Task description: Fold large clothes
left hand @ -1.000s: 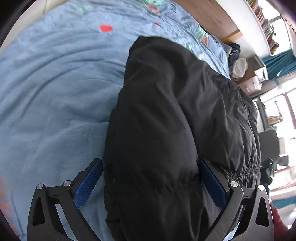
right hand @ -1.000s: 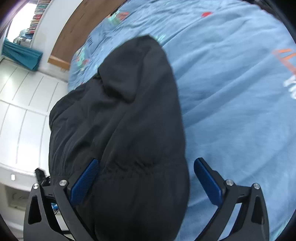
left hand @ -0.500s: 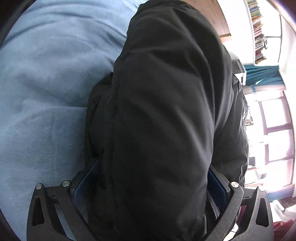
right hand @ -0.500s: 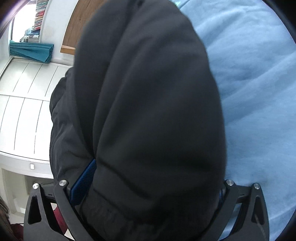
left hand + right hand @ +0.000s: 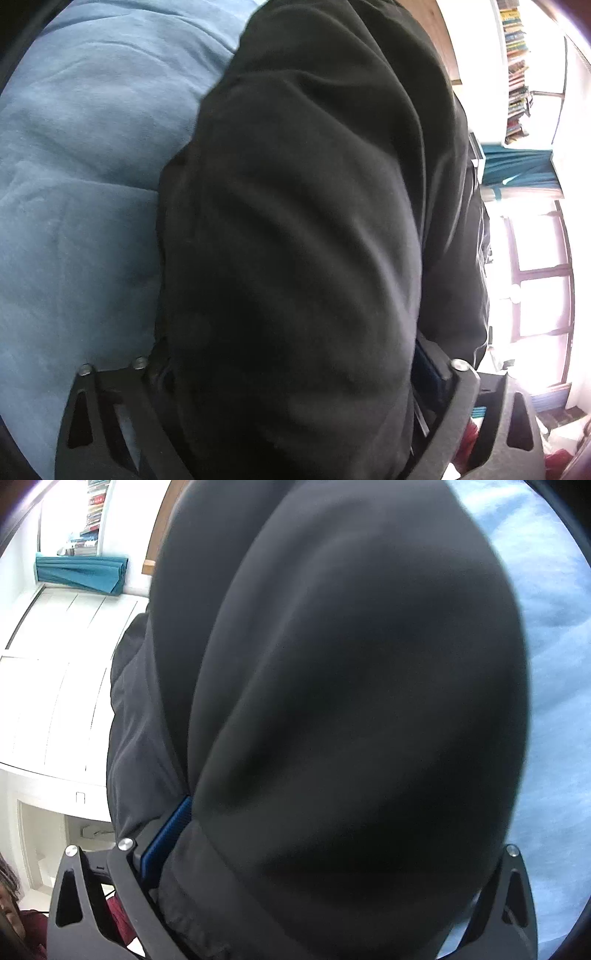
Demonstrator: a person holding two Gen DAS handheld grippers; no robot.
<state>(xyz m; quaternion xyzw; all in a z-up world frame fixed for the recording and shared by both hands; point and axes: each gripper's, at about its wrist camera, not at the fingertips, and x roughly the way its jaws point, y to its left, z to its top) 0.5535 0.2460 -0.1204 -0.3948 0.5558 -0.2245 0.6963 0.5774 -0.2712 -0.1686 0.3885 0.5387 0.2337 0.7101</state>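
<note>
A bulky black jacket lies on a light blue bed sheet and fills most of both wrist views. My left gripper straddles one end of it. Its jaws are closing with the padded fabric between them. The left finger is buried under the cloth and only a sliver of the right blue pad shows. In the right wrist view the black jacket bulges between the wide jaws of my right gripper. Its left blue pad lies against a fold and its right finger is hidden.
The blue sheet stretches off to the outer side of each gripper. A bookshelf, a teal curtain and a bright window are beyond the bed. White cupboards stand on the other side.
Both grippers have sunk and pushed forward onto the jacket, which now fills the views and hides most of the pads. The left jaws have narrowed slightly; the right jaws look unchanged.
</note>
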